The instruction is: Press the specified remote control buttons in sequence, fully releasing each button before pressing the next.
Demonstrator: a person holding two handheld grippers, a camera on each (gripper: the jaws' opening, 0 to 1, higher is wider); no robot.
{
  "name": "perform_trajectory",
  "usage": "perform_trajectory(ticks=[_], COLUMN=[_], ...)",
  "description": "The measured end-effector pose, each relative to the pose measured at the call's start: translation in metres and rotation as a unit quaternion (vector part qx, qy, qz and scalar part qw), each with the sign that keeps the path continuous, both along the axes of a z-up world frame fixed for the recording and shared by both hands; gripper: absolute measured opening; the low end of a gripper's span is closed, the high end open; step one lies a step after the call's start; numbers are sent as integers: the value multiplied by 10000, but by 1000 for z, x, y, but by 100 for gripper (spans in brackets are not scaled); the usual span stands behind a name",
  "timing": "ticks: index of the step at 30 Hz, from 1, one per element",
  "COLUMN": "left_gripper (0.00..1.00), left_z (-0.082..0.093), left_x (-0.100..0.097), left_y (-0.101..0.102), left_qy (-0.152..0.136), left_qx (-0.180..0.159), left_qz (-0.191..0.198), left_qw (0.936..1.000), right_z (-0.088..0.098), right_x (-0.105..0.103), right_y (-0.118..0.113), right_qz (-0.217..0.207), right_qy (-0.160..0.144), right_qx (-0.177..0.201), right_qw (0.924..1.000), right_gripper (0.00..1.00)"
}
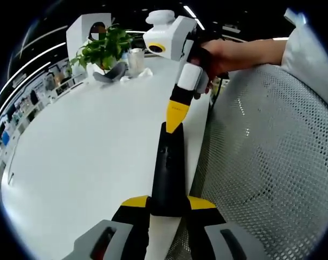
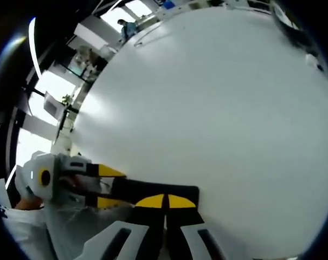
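Observation:
A long black remote [image 1: 166, 173] is held out over the edge of the white table [image 1: 88, 141]. My left gripper [image 1: 168, 202] is shut on its near end, one yellow tip on each side. From above, my right gripper [image 1: 174, 116] comes down with its yellow tips together and touches the remote's far end. In the right gripper view, the right gripper [image 2: 166, 201] is shut with its tips resting on the remote [image 2: 147, 187]. There the left gripper [image 2: 109, 188] clamps the remote from the left. No buttons can be made out.
A potted plant [image 1: 104, 46], a cup [image 1: 135, 58] and a dark dish stand at the table's far end. A grey mesh chair back [image 1: 272, 151] rises right of the table's edge. A person's hand [image 1: 229, 54] holds the right gripper.

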State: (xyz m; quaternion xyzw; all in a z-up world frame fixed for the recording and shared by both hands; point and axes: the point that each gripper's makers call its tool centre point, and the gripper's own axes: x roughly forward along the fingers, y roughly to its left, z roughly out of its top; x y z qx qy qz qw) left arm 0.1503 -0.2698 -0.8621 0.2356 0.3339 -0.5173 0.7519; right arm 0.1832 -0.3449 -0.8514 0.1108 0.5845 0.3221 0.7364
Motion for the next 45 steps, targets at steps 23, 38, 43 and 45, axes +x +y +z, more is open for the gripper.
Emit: perform_trajectory(ticks=[23,38,43,45], left_gripper=[25,25,25,25], left_z=[0,0,1,1], left_x=[0,0,0,0], left_y=[0,0,0,0], left_qy=[-7,-10,-9,-8], left_qx=[8,8,8,7], left_qz=[-21,-27,-24,-23], left_qw=[10000,10000,10000,10000], right_z=[1,4,3,3], right_x=[1,6,4,5], right_y=[0,13,14,15], right_qz=[6,-6,120,163], right_qy=[27,-123,-185,-236], right_qx=[-29,224,151,148], right_qw=[10000,9997,9996,9995], right_gripper=[0,0,0,0])
